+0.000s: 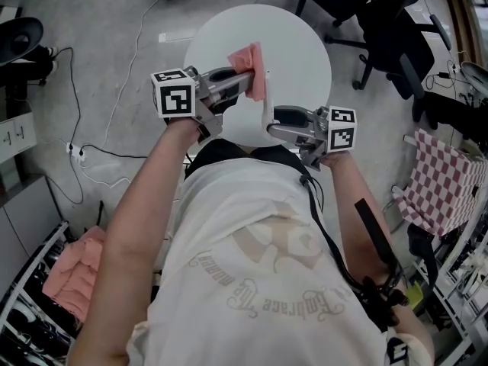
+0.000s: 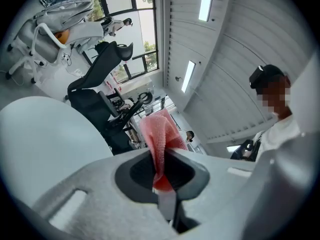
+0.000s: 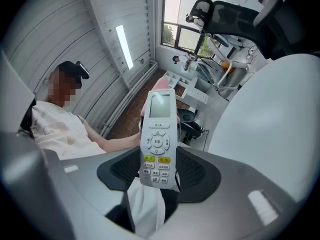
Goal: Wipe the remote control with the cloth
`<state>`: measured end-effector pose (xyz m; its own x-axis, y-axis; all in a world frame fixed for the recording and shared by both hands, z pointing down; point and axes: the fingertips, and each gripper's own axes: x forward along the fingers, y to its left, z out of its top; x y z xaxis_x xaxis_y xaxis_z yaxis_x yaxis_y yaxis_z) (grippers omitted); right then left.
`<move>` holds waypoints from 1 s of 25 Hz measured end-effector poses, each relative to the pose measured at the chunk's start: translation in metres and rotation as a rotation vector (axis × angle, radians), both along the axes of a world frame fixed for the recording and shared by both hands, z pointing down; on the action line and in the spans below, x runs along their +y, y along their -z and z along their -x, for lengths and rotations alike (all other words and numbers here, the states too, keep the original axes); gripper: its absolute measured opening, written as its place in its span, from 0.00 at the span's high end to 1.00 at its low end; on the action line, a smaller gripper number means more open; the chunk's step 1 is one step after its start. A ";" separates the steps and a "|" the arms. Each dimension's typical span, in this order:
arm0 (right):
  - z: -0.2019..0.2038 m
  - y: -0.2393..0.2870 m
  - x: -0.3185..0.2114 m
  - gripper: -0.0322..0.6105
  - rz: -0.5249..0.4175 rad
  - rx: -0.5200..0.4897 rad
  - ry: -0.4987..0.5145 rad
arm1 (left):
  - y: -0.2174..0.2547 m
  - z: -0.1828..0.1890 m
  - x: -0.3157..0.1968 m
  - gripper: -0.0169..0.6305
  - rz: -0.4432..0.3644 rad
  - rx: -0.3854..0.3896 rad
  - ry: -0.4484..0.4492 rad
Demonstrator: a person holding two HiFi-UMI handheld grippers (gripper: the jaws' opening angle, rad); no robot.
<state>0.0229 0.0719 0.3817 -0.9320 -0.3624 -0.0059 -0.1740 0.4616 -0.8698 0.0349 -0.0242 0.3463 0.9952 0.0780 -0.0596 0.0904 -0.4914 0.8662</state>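
Note:
My left gripper (image 1: 242, 82) is shut on a pink cloth (image 1: 252, 70), which it holds above the round white table (image 1: 297, 48). In the left gripper view the cloth (image 2: 159, 139) is pinched between the jaws of the left gripper (image 2: 164, 173) and stands up out of them. My right gripper (image 1: 273, 122) points left and is shut on the lower end of a white remote control (image 1: 266, 105). In the right gripper view the remote (image 3: 160, 139) stands upright in the right gripper (image 3: 159, 178), buttons and screen facing the camera. A bit of pink cloth (image 3: 159, 84) shows behind its top.
Black office chairs (image 1: 396, 29) stand beyond the table at the right. Cables and a power strip (image 1: 76, 152) lie on the floor at the left. A red-checked cloth (image 1: 438, 178) hangs at the right, and pink cloths (image 1: 72, 269) lie on a rack at the lower left.

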 end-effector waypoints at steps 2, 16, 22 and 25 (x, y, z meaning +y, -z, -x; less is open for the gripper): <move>-0.002 0.002 -0.005 0.59 -0.003 -0.016 -0.031 | -0.012 -0.001 0.016 0.94 0.015 -0.030 -0.034; -0.036 -0.032 -0.056 0.59 0.108 -0.036 -0.196 | -0.087 0.004 0.080 0.94 0.092 -0.289 -0.113; -0.060 -0.102 -0.074 0.59 0.247 0.219 -0.207 | -0.104 0.014 0.072 0.94 0.153 -0.335 -0.014; -0.066 -0.139 -0.077 0.59 0.297 0.373 -0.162 | -0.111 0.028 0.064 0.94 0.177 -0.359 0.046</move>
<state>0.0887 -0.0051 0.5211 -0.7827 -0.4381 0.4421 -0.5467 0.1446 -0.8247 0.0073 0.0394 0.4573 0.9574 0.0528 0.2840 -0.2520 -0.3286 0.9102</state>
